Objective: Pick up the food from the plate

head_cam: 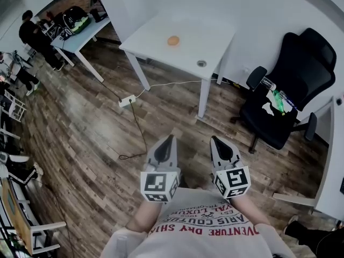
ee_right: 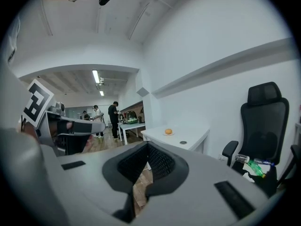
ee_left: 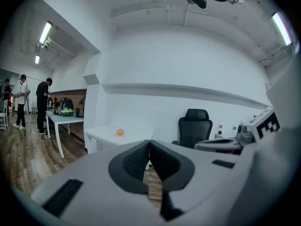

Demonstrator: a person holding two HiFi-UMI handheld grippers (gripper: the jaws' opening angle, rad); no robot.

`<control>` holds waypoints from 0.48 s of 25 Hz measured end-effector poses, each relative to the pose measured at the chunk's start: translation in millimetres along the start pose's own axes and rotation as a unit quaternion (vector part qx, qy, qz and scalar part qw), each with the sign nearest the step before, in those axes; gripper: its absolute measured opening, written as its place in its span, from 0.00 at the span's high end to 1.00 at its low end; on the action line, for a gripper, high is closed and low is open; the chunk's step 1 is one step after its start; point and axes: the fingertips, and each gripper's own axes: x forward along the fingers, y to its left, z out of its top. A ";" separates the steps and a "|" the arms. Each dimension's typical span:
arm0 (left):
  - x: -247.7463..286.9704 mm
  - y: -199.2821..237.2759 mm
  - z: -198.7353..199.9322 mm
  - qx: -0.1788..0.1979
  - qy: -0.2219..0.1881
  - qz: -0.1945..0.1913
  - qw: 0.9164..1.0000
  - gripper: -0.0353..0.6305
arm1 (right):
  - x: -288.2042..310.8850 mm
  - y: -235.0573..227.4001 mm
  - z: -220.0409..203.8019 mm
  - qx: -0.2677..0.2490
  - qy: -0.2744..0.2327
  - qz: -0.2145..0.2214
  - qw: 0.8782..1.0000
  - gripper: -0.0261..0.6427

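A round orange piece of food [head_cam: 173,40] lies on a small white plate on the white table [head_cam: 215,42] far ahead; it also shows as the food [ee_left: 120,132] in the left gripper view and the food [ee_right: 168,132] in the right gripper view. My left gripper [head_cam: 171,138] and right gripper [head_cam: 213,139] are held side by side close to my body, well short of the table. Both are shut with nothing between the jaws.
A black office chair [head_cam: 290,90] with a green-capped bottle [head_cam: 277,99] on its seat stands right of the table. A power strip [head_cam: 127,101] and cable lie on the wood floor. Another white table [head_cam: 80,34] and people stand at the far left.
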 end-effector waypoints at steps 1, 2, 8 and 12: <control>6.5 5.9 0.6 -0.001 0.001 0.001 1.000 0.94 | 7.3 -3.2 0.1 0.002 0.003 -0.003 1.000 0.94; 13.5 12.1 1.8 -0.004 0.002 0.001 1.000 0.94 | 15.3 -6.8 0.2 0.006 0.007 -0.006 1.000 0.94; 57.9 67.4 16.4 -0.017 0.002 -0.001 1.000 0.94 | 83.1 -20.0 12.5 0.015 0.018 -0.025 0.999 0.94; 95.6 116.9 28.4 -0.028 0.006 -0.005 1.000 0.94 | 141.5 -13.7 25.8 0.012 0.021 -0.026 0.999 0.94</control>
